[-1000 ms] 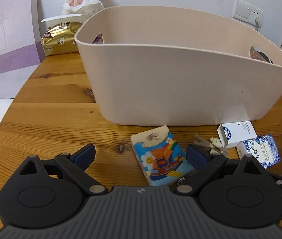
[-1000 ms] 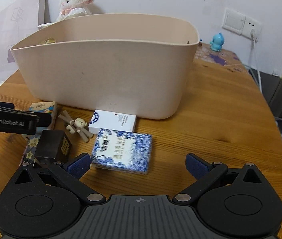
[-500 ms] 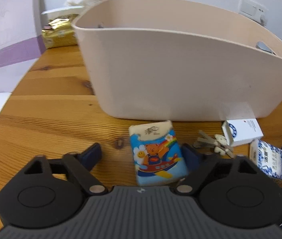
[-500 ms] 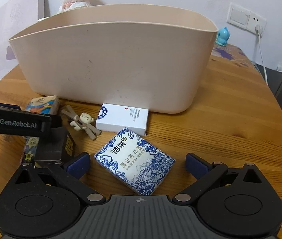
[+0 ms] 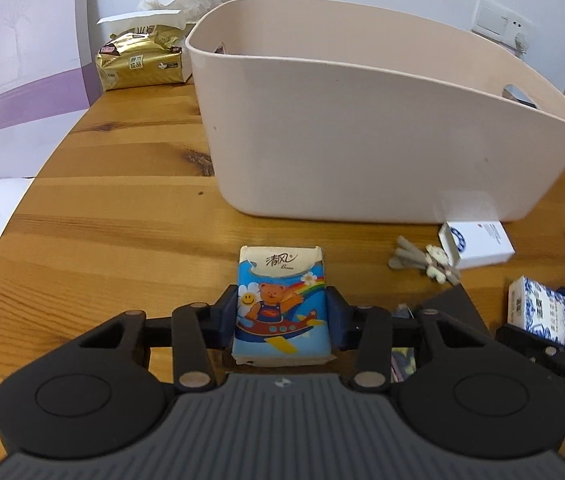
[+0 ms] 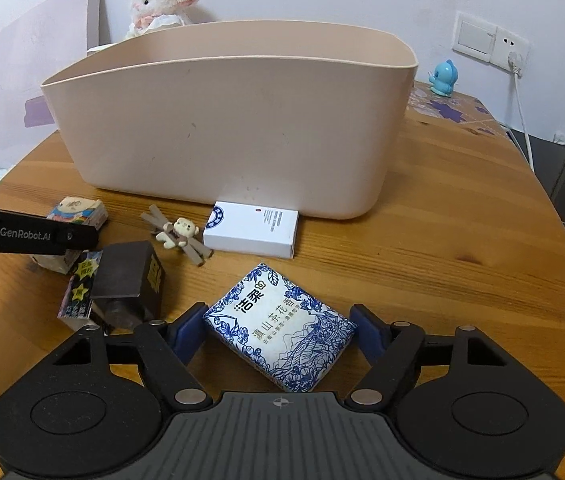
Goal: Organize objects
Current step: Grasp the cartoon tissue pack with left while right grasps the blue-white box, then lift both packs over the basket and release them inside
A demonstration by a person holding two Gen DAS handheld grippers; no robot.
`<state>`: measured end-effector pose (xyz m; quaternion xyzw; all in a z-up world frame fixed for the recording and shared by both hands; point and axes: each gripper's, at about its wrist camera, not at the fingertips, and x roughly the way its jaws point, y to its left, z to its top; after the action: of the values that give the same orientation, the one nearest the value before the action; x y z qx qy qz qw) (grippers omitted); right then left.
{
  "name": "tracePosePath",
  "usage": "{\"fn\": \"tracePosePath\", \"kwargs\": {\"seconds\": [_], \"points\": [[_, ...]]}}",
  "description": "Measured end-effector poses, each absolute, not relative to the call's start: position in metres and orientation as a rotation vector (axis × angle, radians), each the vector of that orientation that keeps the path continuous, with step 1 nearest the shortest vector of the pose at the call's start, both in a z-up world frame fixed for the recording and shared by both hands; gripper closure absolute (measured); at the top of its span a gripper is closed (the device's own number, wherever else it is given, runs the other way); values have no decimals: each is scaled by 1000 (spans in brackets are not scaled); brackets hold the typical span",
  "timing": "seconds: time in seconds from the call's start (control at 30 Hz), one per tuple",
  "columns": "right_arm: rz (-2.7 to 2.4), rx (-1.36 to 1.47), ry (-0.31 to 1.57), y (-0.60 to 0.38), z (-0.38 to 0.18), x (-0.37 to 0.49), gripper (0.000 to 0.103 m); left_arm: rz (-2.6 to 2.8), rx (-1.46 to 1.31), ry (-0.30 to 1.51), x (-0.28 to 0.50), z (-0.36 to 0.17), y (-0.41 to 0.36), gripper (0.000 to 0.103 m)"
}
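Fingers of the left claw [image 5: 281, 318] have just squeezed shut on the bear tissue pack [image 5: 281, 304], at 6 o'clock from the beige tub [image 5: 362, 152]. Right claw [image 6: 278, 338] has narrowed around the blue flower tissue pack [image 6: 280, 326], its right finger not touching. Lifting looks next.

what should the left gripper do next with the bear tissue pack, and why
Probably lift it straight up. The left gripper has both pads pressed against the sides of the bear tissue pack, which looks to lie on the table. The beige bin stands right behind with a tall wall, so height is needed first to clear its rim.
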<state>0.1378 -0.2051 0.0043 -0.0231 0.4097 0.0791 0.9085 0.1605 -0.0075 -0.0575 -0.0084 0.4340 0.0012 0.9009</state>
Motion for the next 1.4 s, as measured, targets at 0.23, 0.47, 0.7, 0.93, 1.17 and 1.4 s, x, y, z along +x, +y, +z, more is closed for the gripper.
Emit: {"fn": "tracePosePath", "kwargs": {"seconds": [0.23, 0.47, 0.7, 0.93, 1.17, 1.4], "points": [[183, -43, 781, -212, 31, 118, 28, -20, 29, 835, 137, -39, -10, 56], [194, -37, 687, -220, 68, 104, 28, -39, 45, 737, 122, -4, -12, 56], [197, -25, 595, -227, 102, 102, 28, -52, 71, 649, 117, 32, -14, 56], [183, -25, 507, -229, 134, 121, 28, -33, 89, 570, 135, 64, -11, 56], [161, -16, 455, -234, 154, 154, 28, -9, 113, 564, 178, 71, -14, 56], [131, -27, 470, -229, 153, 202, 28, 15, 130, 653, 232, 52, -25, 56]]}}
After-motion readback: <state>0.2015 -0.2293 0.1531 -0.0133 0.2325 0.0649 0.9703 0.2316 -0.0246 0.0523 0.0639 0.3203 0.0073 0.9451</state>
